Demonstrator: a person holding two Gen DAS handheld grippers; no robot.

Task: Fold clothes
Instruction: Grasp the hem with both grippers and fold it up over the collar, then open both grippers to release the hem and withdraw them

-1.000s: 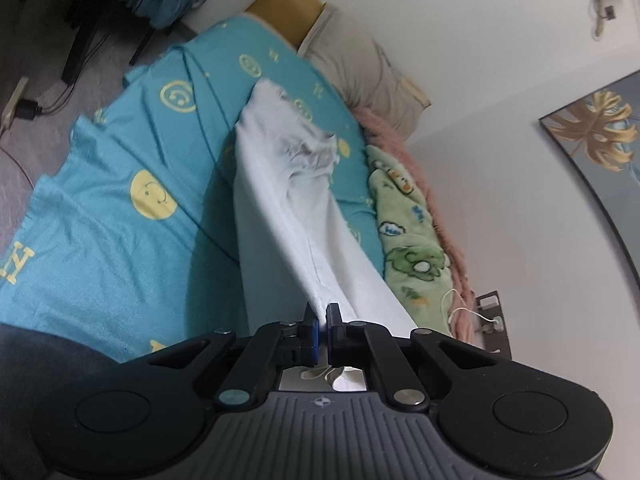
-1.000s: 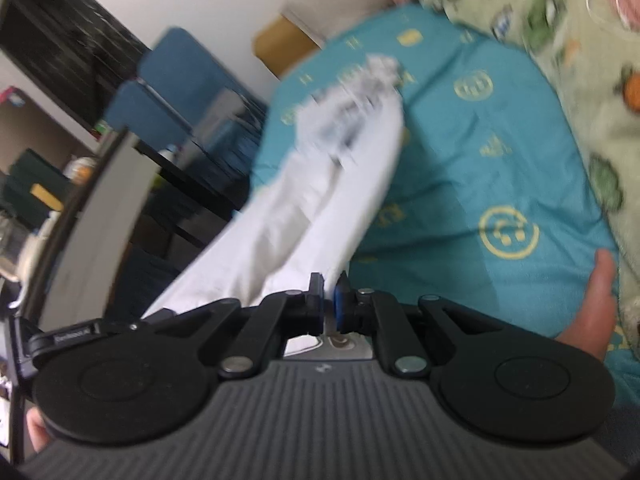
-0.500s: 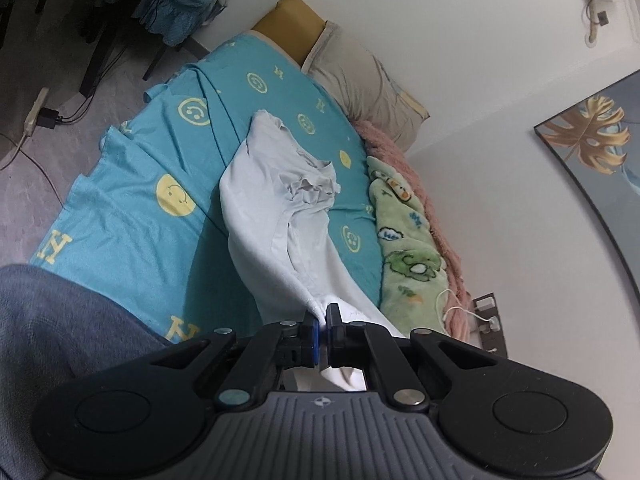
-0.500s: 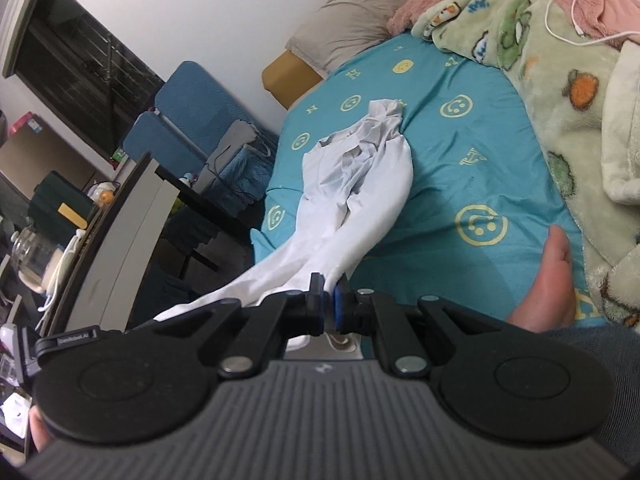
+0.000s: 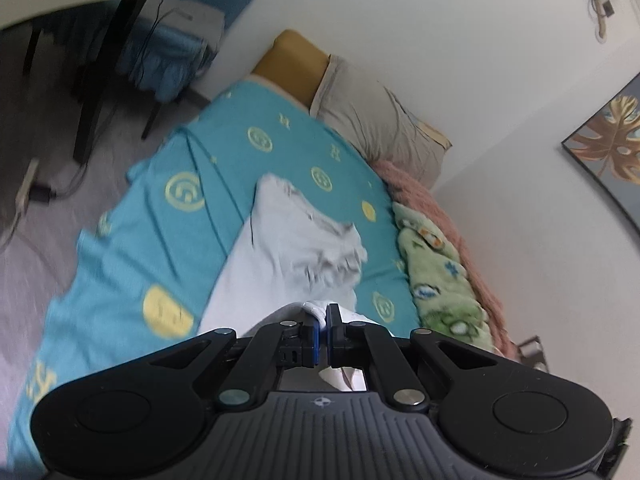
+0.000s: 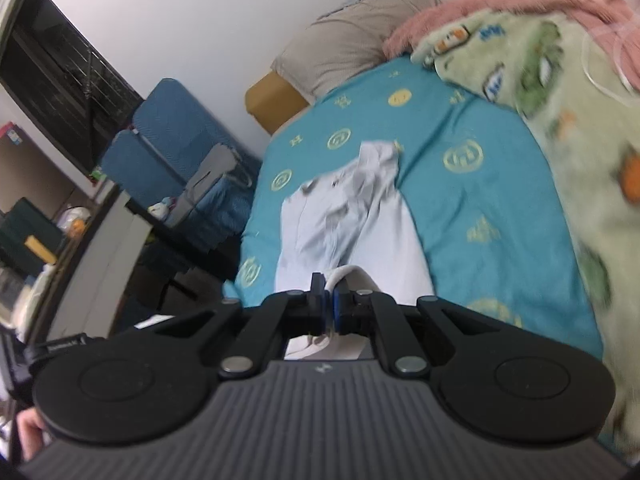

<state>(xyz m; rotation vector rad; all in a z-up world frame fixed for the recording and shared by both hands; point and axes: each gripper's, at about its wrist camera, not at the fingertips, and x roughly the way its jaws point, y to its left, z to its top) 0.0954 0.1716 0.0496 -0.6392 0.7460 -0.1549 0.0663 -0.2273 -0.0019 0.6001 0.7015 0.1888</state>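
My left tongs (image 5: 323, 316) and right tongs (image 6: 327, 292) are each clamped on a near edge of the white shirt (image 5: 292, 248), whose far end lies crumpled on the teal bed sheet (image 5: 120, 240). The shirt looks light, soft and limp, so I judge it will sag and bunch between the holds. The corners of the hem seem the best places to hold it.

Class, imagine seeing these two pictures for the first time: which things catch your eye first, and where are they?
A white garment stretches down the middle of the turquoise bedsheet, its near edge pinched in both the left gripper and the right gripper. A green cartoon blanket lies bunched along the wall side.
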